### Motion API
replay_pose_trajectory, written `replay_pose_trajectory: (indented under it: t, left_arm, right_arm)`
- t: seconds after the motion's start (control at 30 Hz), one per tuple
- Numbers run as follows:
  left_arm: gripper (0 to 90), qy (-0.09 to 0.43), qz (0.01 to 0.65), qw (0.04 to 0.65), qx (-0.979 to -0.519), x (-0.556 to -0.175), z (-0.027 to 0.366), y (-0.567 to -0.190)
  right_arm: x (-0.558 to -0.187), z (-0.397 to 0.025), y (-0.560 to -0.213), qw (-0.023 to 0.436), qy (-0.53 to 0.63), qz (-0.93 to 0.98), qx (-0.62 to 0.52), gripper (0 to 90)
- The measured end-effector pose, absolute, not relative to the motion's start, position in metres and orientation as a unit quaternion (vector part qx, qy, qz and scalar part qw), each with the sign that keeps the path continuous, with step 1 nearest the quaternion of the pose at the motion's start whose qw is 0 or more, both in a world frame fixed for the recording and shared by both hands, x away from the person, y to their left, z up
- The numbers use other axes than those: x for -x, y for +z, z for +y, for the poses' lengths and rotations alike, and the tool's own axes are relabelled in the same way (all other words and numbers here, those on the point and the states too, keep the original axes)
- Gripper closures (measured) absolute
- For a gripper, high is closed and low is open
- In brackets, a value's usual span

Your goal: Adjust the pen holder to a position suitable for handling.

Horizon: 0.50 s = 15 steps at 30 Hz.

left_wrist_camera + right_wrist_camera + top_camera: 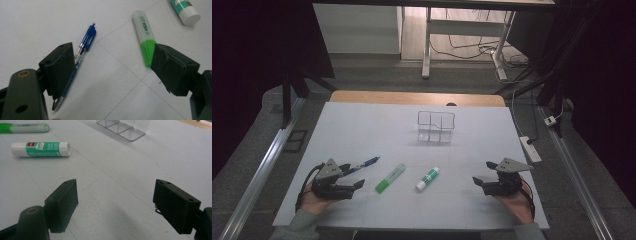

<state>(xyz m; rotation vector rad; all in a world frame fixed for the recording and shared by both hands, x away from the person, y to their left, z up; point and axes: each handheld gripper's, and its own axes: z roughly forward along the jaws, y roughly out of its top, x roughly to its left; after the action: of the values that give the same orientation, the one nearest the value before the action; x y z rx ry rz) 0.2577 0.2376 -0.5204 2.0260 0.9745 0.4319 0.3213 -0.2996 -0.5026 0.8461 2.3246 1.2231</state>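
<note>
White table [362,125]; both grippers' fingers [60,68] wide apart.

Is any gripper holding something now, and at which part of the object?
Nothing is held. The left gripper is open above the table, with the blue pen lying beside one jaw. The right gripper is open over the bare table.

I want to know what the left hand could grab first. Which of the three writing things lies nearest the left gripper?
The blue pen: it lies right beside the left gripper, passing by one jaw. The green highlighter and the glue stick lie farther right.
</note>
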Motion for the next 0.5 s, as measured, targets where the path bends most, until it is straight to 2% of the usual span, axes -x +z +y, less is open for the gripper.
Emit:
replay_pose_trajectory:
  t: [0.5]
  left_arm:
    - [18.8,0.175,0.391,0.416,-0.802,-0.2595,0.2402,-0.5207]
  right_arm:
    - [-0.3222,-0.2951,-0.5041,0.181,0.428,0.832,-0.304,20.1]
